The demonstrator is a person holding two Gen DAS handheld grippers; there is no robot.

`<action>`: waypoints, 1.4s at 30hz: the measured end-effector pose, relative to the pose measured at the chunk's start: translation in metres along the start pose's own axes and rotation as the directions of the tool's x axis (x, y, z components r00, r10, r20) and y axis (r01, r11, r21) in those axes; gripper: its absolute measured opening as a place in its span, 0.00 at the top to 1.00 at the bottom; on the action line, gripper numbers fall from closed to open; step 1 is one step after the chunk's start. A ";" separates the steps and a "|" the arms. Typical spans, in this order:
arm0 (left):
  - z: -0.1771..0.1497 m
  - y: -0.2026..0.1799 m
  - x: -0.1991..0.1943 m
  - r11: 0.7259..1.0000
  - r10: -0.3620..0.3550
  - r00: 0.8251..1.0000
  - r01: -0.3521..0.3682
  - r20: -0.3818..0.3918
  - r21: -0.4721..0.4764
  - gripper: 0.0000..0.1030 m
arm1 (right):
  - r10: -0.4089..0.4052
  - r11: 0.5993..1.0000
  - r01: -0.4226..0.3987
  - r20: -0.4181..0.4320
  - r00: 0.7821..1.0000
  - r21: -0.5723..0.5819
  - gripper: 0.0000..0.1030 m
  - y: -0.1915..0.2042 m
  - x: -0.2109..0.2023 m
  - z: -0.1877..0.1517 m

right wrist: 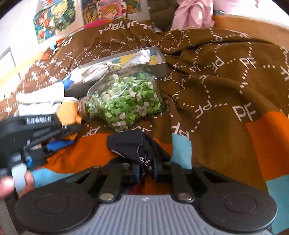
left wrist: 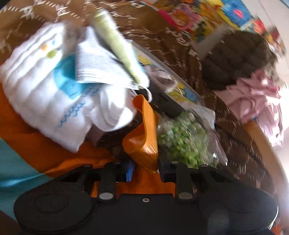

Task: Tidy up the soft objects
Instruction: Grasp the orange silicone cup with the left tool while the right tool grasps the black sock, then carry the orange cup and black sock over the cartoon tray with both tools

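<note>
My left gripper (left wrist: 145,170) is shut on an orange ribbed soft piece (left wrist: 144,137) that sticks up between its jaws. A blurred bundle of white cloths (left wrist: 45,95) with blue and green marks fills the upper left, right beside the orange piece's tip; I cannot tell whether they touch. My right gripper (right wrist: 146,171) is shut on a dark navy cloth (right wrist: 130,142), which drapes forward over the orange and blue part of the blanket. A pink garment lies crumpled at the bed's far edge (left wrist: 256,97) (right wrist: 193,12).
A glass jar of green and white paper stars (right wrist: 124,101) (left wrist: 184,139) lies on its side on the brown patterned blanket (right wrist: 225,81). Behind it is a flat grey box (right wrist: 160,61) with a picture inside. A dark brown cushion (left wrist: 234,59) sits by the pink garment. A hand (right wrist: 10,182) holds the left gripper.
</note>
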State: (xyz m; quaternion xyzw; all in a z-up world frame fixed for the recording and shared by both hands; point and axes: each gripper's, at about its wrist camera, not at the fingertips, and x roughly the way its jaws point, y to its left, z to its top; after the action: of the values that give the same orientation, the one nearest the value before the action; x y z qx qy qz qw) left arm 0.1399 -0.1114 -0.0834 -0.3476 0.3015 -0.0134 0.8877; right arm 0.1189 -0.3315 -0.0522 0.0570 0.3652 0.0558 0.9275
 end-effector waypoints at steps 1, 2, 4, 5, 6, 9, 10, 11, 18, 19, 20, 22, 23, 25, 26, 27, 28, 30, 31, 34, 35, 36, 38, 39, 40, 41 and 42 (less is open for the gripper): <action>-0.001 -0.001 -0.002 1.000 0.005 1.000 -0.005 -0.004 0.021 0.75 | 0.006 1.000 -0.006 0.004 1.000 0.016 0.87 -0.002 -0.001 0.000; -0.003 -0.002 -0.005 0.999 0.010 1.000 -0.009 -0.008 0.042 0.77 | 0.011 1.000 -0.011 0.008 1.000 0.026 0.88 -0.003 -0.002 0.000; -0.006 -0.004 -0.010 0.995 0.021 1.000 -0.020 -0.013 0.100 0.78 | 0.017 0.999 -0.018 0.017 1.000 0.037 0.88 -0.004 -0.003 0.000; -0.008 -0.005 -0.014 0.990 0.027 1.000 -0.024 -0.014 0.141 0.78 | 0.018 0.999 -0.019 0.019 1.000 0.040 0.88 -0.004 -0.003 0.000; -0.010 -0.005 -0.017 0.985 0.028 0.999 -0.025 -0.017 0.173 0.78 | 0.018 0.999 -0.019 0.020 1.000 0.041 0.88 -0.003 -0.003 0.001; -0.015 -0.006 -0.026 0.965 0.035 0.999 -0.027 -0.025 0.262 0.78 | 0.019 0.999 -0.020 0.026 0.999 0.045 0.88 -0.002 -0.005 0.001; -0.017 -0.005 -0.028 0.959 0.035 0.999 -0.025 -0.030 0.281 0.78 | 0.020 0.999 -0.021 0.029 0.999 0.049 0.88 -0.002 -0.006 0.001; -0.018 -0.004 -0.029 0.957 0.036 0.999 -0.024 -0.034 0.291 0.78 | 0.021 0.998 -0.023 0.030 0.999 0.054 0.88 -0.002 -0.007 0.001; -0.015 -0.010 -0.038 0.938 0.040 0.999 -0.034 -0.010 0.344 0.64 | 0.033 0.997 -0.036 0.051 0.998 0.066 0.90 -0.001 -0.013 0.001; -0.013 -0.011 -0.039 0.935 0.040 0.999 -0.036 -0.005 0.353 0.61 | 0.033 0.997 -0.036 0.055 0.998 0.066 0.90 -0.001 -0.014 0.002; -0.011 -0.012 -0.039 0.935 0.040 0.999 -0.036 -0.006 0.352 0.57 | 0.032 0.997 -0.036 0.058 0.998 0.066 0.90 0.000 -0.015 0.002; -0.007 -0.012 -0.039 0.942 0.033 0.999 -0.026 -0.014 0.335 0.52 | 0.030 0.997 -0.033 0.058 0.998 0.064 0.90 0.000 -0.015 0.001; -0.005 -0.010 -0.039 0.946 0.031 0.999 -0.025 -0.014 0.324 0.51 | 0.028 0.998 -0.032 0.056 0.998 0.063 0.90 0.001 -0.014 0.001; -0.003 -0.009 -0.038 0.951 0.028 0.999 -0.021 -0.017 0.310 0.49 | 0.026 0.998 -0.029 0.053 0.998 0.062 0.90 0.001 -0.013 0.001; -0.001 -0.008 -0.039 0.954 0.019 1.000 -0.014 -0.016 0.300 0.46 | 0.024 0.998 -0.027 0.052 0.998 0.059 0.90 0.002 -0.013 0.001; 0.000 -0.007 -0.040 0.956 0.009 1.000 -0.004 -0.017 0.292 0.46 | 0.022 0.998 -0.025 0.050 0.998 0.057 0.90 0.002 -0.013 0.001; 0.001 -0.007 -0.039 0.957 0.003 1.000 0.004 -0.023 0.289 0.46 | 0.021 0.998 -0.024 0.049 0.999 0.056 0.90 0.002 -0.012 0.001; 0.002 -0.007 -0.036 0.957 -0.001 1.000 0.010 -0.032 0.289 0.47 | 0.019 0.998 -0.022 0.048 0.999 0.054 0.90 0.003 -0.011 0.001; 0.001 -0.008 -0.035 0.954 0.007 0.999 0.003 -0.033 0.299 0.47 | 0.018 0.998 -0.020 0.047 0.999 0.053 0.90 0.003 -0.011 0.001; -0.003 -0.011 -0.033 0.939 0.012 0.999 0.002 -0.041 0.343 0.45 | 0.019 0.998 -0.021 0.048 0.999 0.056 0.90 0.003 -0.011 0.001; -0.005 -0.012 -0.034 0.932 0.011 0.999 0.006 -0.042 0.363 0.44 | 0.018 0.998 -0.021 0.047 0.999 0.055 0.90 0.003 -0.011 0.001; -0.007 -0.012 -0.034 0.925 0.010 0.999 0.007 -0.043 0.379 0.44 | 0.018 0.998 -0.021 0.047 0.999 0.053 0.90 0.004 -0.011 0.001; -0.010 -0.014 -0.032 0.912 0.022 0.999 -0.004 -0.039 0.410 0.46 | 0.020 0.998 -0.022 0.046 0.999 0.051 0.90 0.004 -0.011 0.001; -0.011 -0.015 -0.030 0.906 0.033 0.999 -0.013 -0.038 0.424 0.48 | 0.021 0.998 -0.023 0.047 0.999 0.051 0.90 0.004 -0.012 0.001; -0.011 -0.016 -0.029 0.901 0.042 0.999 -0.023 -0.034 0.434 0.54 | 0.022 0.998 -0.025 0.048 0.999 0.051 0.90 0.003 -0.011 0.001; -0.012 -0.016 -0.028 0.894 0.057 0.998 -0.037 -0.031 0.446 0.56 | 0.025 0.998 -0.027 0.050 0.998 0.052 0.90 0.003 -0.011 0.001; -0.012 -0.016 -0.028 0.892 0.060 0.998 -0.039 -0.032 0.451 0.60 | 0.029 0.998 -0.031 0.054 0.998 0.054 0.90 0.003 -0.011 0.002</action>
State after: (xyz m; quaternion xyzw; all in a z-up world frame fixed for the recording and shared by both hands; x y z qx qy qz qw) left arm 0.1140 -0.1240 -0.0657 -0.1245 0.3190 -0.0680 0.9371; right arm 0.1117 -0.3299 -0.0427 0.0892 0.3410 0.0583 0.9340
